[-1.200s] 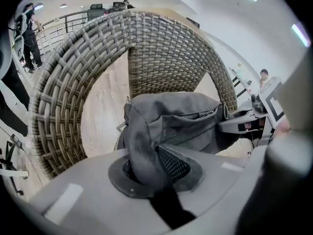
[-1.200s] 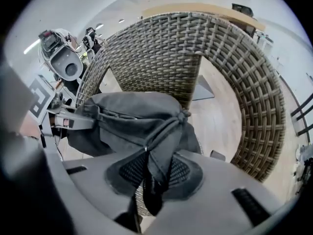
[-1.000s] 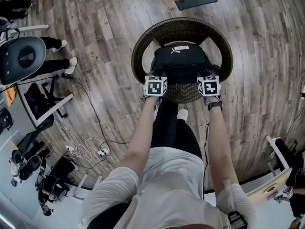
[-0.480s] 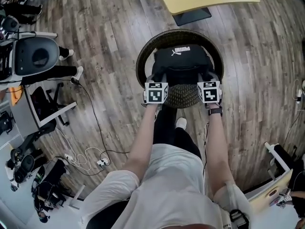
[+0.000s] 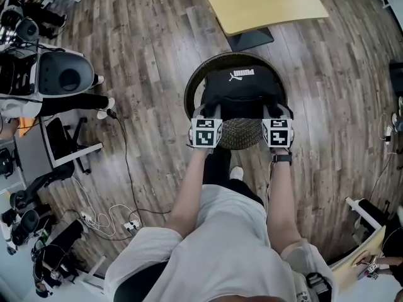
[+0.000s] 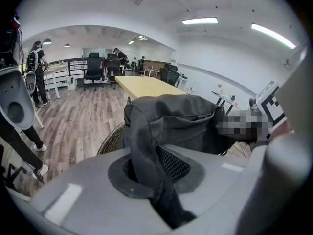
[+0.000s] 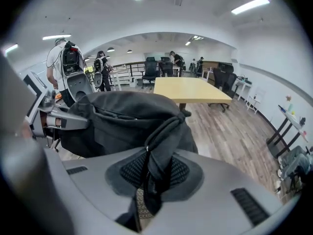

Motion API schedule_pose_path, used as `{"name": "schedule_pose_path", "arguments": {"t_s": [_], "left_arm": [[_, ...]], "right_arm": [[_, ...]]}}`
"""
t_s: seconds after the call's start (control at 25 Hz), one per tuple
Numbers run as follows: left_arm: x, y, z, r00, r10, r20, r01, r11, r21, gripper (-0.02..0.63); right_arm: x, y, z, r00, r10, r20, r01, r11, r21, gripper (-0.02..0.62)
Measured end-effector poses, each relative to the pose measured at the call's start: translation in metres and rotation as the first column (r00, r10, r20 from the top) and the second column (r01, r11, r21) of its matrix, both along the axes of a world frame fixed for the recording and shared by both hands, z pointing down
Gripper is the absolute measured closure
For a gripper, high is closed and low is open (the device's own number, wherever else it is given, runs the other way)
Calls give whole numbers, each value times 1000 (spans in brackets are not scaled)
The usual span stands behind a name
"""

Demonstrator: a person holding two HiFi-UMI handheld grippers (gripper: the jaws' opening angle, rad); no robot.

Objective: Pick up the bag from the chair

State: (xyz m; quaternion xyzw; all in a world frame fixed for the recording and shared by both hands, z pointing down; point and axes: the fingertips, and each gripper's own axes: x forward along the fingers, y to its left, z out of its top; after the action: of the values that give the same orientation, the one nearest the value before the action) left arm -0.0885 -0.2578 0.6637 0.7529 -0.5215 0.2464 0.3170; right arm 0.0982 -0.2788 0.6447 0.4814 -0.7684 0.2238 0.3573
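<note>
Across the plank floor, a yellow table stands just beyond the round wicker chair, and a grey office chair sits well off to the left. Over the wicker seat lies the black bag (white logo at its far edge), soft and creased. The left gripper and right gripper each pinch one of its dark straps.
</note>
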Motion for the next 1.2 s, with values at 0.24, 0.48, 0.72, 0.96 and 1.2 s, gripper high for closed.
{"name": "schedule_pose_path", "arguments": {"t_s": [0.24,0.48,0.72,0.96,1.2], "left_arm": [[-4,12,-52,1000,-23,1,23,996,85,551],[-2,14,-99,999,-34,12,31,983,180,551],[15,12,-151,999,-29,42,16,959,283,551],[18,13,-200,999,-48,26,35,928,371,551],[25,25,-240,998,-63,16,49,892,449,551]], "right_arm": [[-3,12,-51,1000,13,3,-14,996,86,518],[-1,17,-98,999,30,29,-35,984,173,518],[18,27,-147,994,76,80,-93,965,243,518],[21,29,-199,994,65,84,-90,938,335,517],[28,43,-242,993,58,99,-94,903,419,517]]}}
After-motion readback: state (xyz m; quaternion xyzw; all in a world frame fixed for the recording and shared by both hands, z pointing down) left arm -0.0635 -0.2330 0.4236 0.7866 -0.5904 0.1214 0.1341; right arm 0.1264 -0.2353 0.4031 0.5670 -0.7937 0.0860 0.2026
